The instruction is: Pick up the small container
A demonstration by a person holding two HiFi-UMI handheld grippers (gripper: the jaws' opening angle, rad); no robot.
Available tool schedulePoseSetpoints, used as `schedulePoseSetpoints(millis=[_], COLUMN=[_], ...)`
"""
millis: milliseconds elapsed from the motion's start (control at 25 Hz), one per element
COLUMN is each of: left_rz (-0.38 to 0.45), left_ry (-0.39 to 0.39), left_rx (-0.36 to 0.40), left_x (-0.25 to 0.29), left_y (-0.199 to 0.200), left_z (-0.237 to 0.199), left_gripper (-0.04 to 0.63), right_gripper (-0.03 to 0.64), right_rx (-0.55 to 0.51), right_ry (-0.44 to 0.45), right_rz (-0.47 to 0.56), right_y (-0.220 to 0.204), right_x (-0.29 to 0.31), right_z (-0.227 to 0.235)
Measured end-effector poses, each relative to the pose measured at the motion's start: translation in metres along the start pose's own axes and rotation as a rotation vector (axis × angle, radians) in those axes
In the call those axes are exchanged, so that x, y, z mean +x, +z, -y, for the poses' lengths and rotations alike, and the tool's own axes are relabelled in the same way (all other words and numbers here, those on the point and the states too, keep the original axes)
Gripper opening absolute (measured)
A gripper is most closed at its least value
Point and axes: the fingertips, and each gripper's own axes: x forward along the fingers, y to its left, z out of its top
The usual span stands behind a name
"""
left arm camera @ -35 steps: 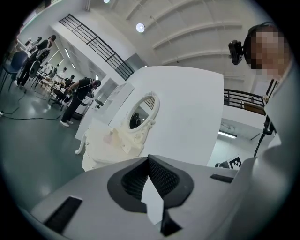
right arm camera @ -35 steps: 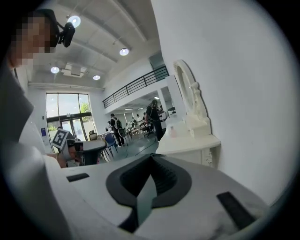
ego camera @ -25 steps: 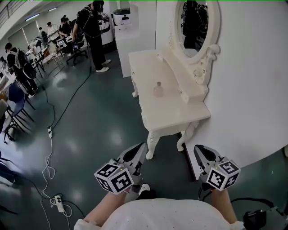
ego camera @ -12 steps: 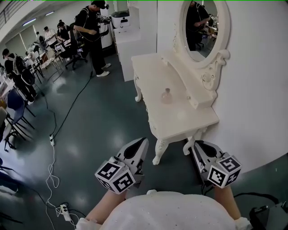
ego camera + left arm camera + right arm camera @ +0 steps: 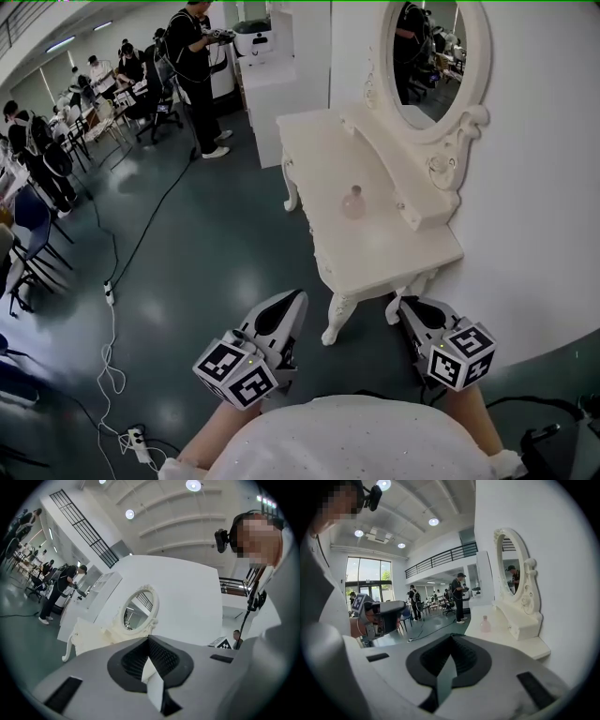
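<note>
The left gripper (image 5: 292, 307) and the right gripper (image 5: 410, 307) are held low in front of the body, side by side and well apart. Both point forward, and their tips lean a little toward each other. The jaws of each are closed together, with nothing between them. The left forearm (image 5: 208, 439) and the right forearm (image 5: 472, 412) are bare.

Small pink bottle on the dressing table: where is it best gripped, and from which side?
The bottle stands upright and alone on the dressing table. Likely best: jaws level across its round belly, below the narrow neck, which looks too slim to hold steady. Come from the open floor side; the raised shelf behind it blocks the wall side.
</note>
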Motion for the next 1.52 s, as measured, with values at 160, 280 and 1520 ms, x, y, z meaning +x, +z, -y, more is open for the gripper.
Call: schedulePoseSetpoints(millis=[160, 280, 1520], left_rz=[-0.011, -0.05, -0.017], left_ry=[0.035, 0.031, 0.321], left_rx=[-0.03, -0.071, -0.062], left_x=[0.0, 0.009, 0.184], left_y=[-0.008, -0.025, -0.001], left_z=[-0.015, -0.021, -0.157], left_gripper=[-0.005, -0.005, -0.003], right_gripper=[0.002, 0.002, 0.002], right_rx=[0.025, 0.04, 0.064], right_ry=[-0.006, -0.024, 0.229], right_rz=[-0.034, -0.065, -0.132], right_y=[-0.014, -0.026, 0.081], right_x=[0.004, 0.003, 0.226], right_z=[0.004, 0.01, 0.183])
